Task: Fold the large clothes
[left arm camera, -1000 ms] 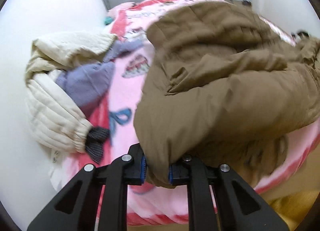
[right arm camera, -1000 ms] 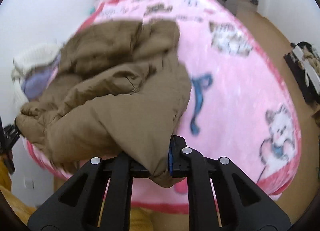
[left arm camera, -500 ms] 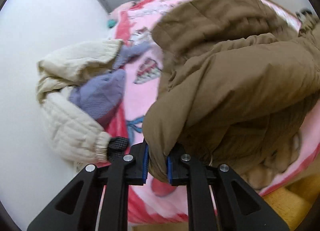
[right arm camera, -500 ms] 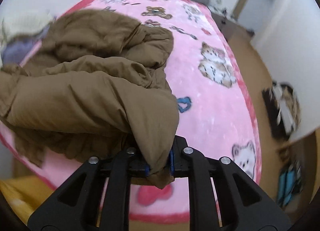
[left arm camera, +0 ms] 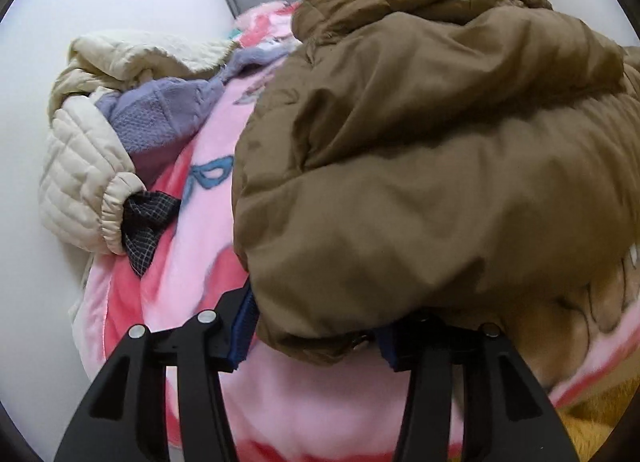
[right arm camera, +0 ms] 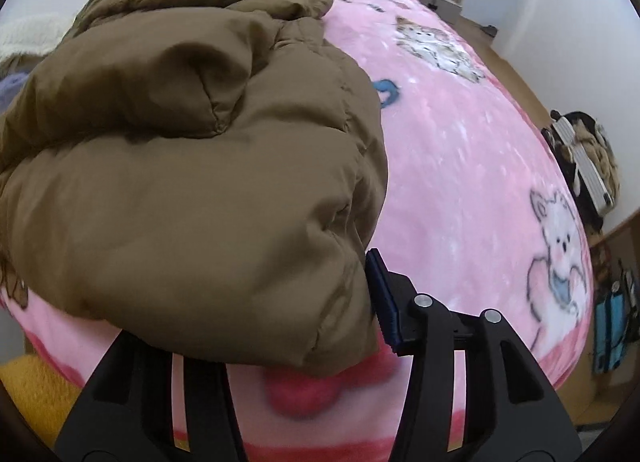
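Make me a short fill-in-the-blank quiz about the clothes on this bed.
1. The jacket lying between the jaws of the left gripper and the right gripper is ____ in colour.
2. The blanket under it is mostly ____.
3. The quilted jacket at the bed's edge is ____.

Missing words: brown; pink; cream

brown jacket, pink blanket, fingers opening

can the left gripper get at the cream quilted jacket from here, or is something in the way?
Probably yes. The cream quilted jacket lies up and left of the left gripper, bare pink blanket between. Its jaws are opening, but the brown jacket hem still lies between them and must drop clear first.
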